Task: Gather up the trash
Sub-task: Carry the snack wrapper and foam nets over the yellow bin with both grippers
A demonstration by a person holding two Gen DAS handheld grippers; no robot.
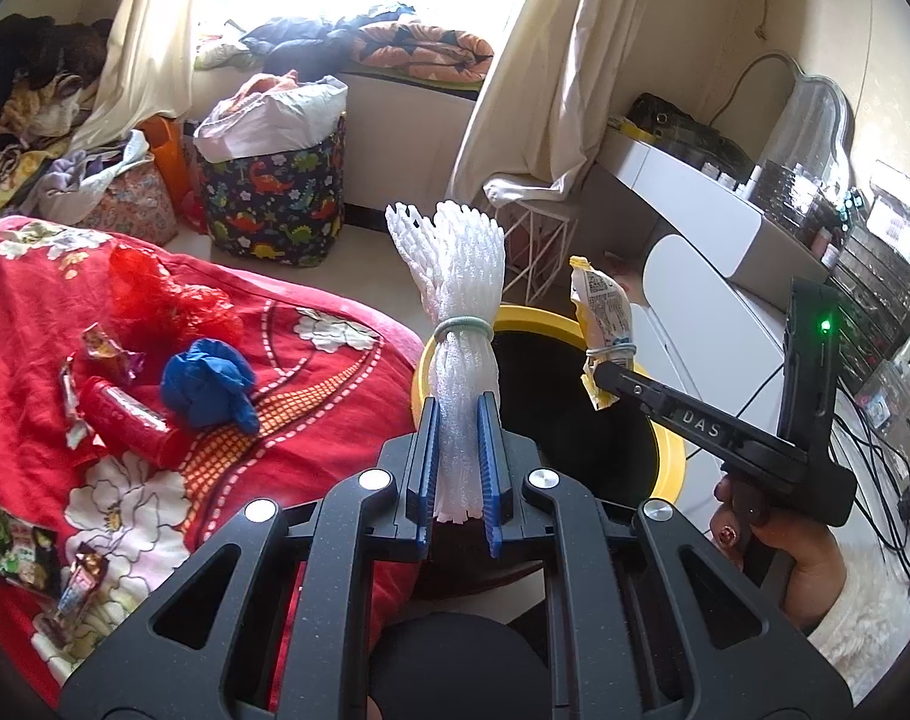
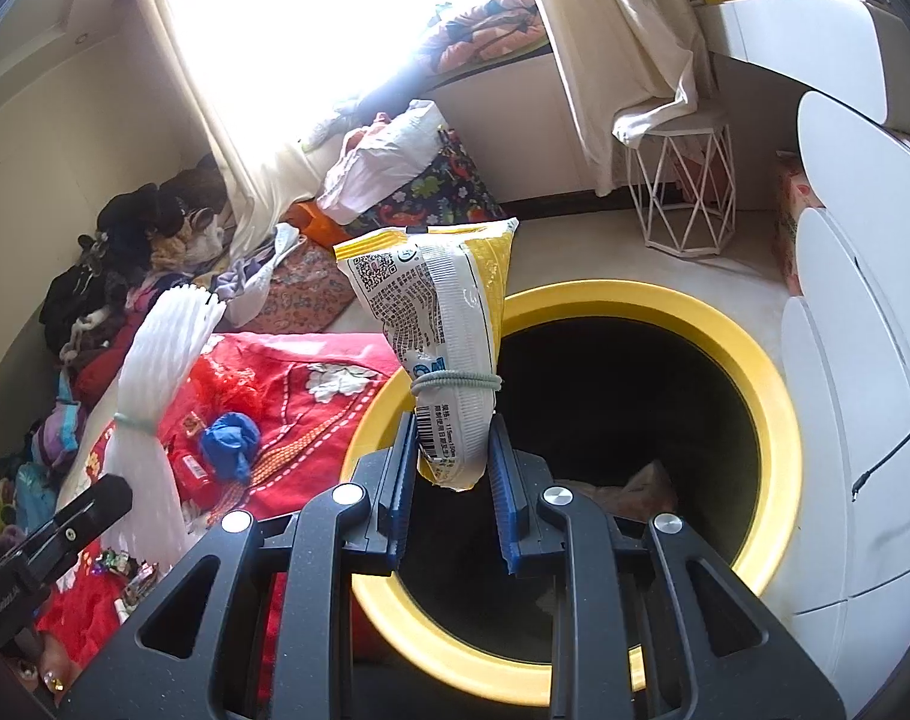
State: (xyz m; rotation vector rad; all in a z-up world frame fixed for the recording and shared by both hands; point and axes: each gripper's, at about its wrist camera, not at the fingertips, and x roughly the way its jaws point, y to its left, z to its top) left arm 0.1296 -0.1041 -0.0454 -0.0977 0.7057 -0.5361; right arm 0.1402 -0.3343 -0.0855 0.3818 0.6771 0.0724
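My left gripper [image 1: 459, 414] is shut on a white foam fruit net [image 1: 455, 276] that stands upright, bound by a green rubber band. My right gripper [image 2: 452, 432] is shut on a yellow and white snack wrapper [image 2: 440, 312], also banded. Both hang at the near rim of a yellow bin [image 2: 718, 324] with a black inside; some trash lies at its bottom. In the left wrist view the right gripper [image 1: 604, 381] holds the wrapper [image 1: 601, 306] over the bin [image 1: 670, 444]. On the red blanket [image 1: 311, 420] lie a blue crumpled bag [image 1: 206, 381], a red net [image 1: 167, 294] and a red tube [image 1: 125, 417].
Candy wrappers [image 1: 104, 348] lie scattered on the blanket. A dinosaur-print basket [image 1: 275, 198] and piles of clothes stand by the window. A white wire stool [image 2: 682, 180] and white dresser [image 2: 856, 360] are to the right of the bin. A hand [image 1: 784, 552] holds the right gripper.
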